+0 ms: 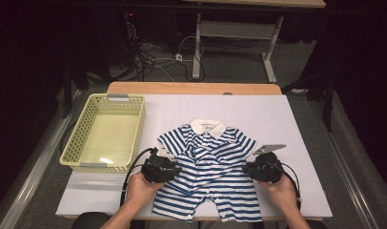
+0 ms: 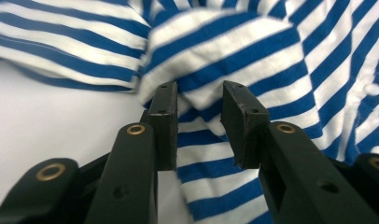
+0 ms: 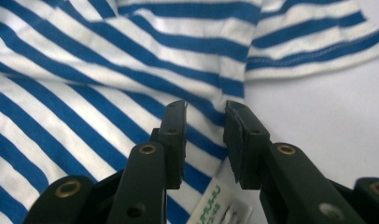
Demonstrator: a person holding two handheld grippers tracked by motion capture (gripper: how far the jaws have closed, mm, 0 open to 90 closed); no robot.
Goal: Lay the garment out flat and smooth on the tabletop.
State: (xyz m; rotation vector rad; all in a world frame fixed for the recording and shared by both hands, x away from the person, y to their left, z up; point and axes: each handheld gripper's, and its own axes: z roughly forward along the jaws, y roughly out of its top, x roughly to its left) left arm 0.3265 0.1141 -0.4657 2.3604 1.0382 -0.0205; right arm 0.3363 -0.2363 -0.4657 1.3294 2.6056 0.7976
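**Two tongs sit at the sides of a stripy baby suit**

A little blue and white striped romper (image 1: pixel 208 167) with a white collar lies flat on the white table cover (image 1: pixel 272 114). It is near the person's edge of the table, with its collar pointing away from the person.

The left gripper (image 1: pixel 171 168) rests on the left side of the romper, just below its short sleeve. In the left gripper view, its jaws are apart. A bump of striped cloth (image 2: pixel 201 93) lies right in front of the gap and under it, but the pads do not squeeze it.

The right gripper (image 1: pixel 249 168) sits at the right side of the romper, under the other sleeve. Its jaws are apart too. The romper's edge (image 3: pixel 131 93) and a small white label (image 3: pixel 220 210) lie just below them.

A yellow basket (image 1: pixel 77 138) stands to the left, well apart from the romper.
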